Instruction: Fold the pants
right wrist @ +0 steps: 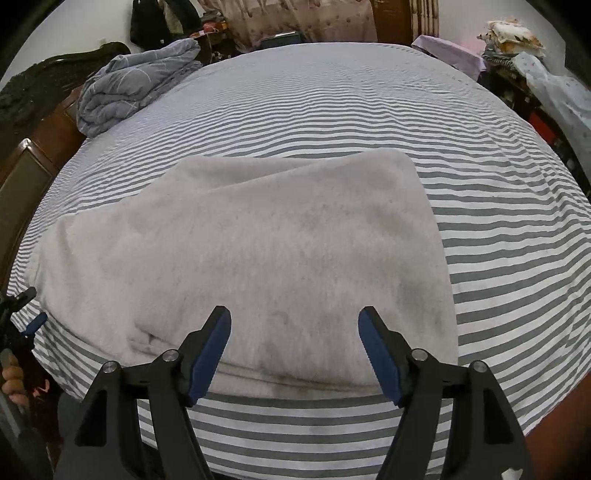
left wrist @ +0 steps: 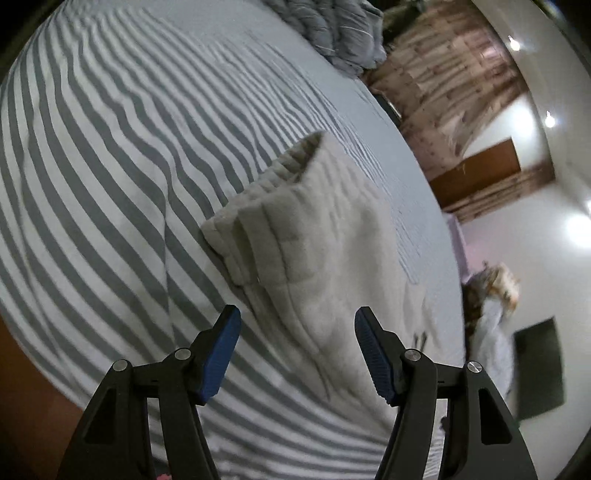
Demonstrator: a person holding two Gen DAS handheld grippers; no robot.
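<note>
Pale fleece pants (right wrist: 258, 254) lie folded flat on the striped bed (right wrist: 498, 229), near its front edge. In the left wrist view I see the stacked ribbed end of the pants (left wrist: 291, 236) just ahead of my left gripper (left wrist: 297, 321), which is open above the cloth with nothing between its blue pads. My right gripper (right wrist: 293, 325) hovers open over the near folded edge, its fingers apart from the fabric. At the far left edge of the right wrist view, the left gripper's blue fingertip (right wrist: 37, 323) shows beside the pants, with a hand (right wrist: 13, 380) below it.
A crumpled grey duvet (right wrist: 136, 81) lies at the bed's far left by the dark wooden headboard (right wrist: 33, 162). Curtains (right wrist: 295, 18) hang beyond the bed. Piled bedding and cloth (right wrist: 546, 81) crowd the right side.
</note>
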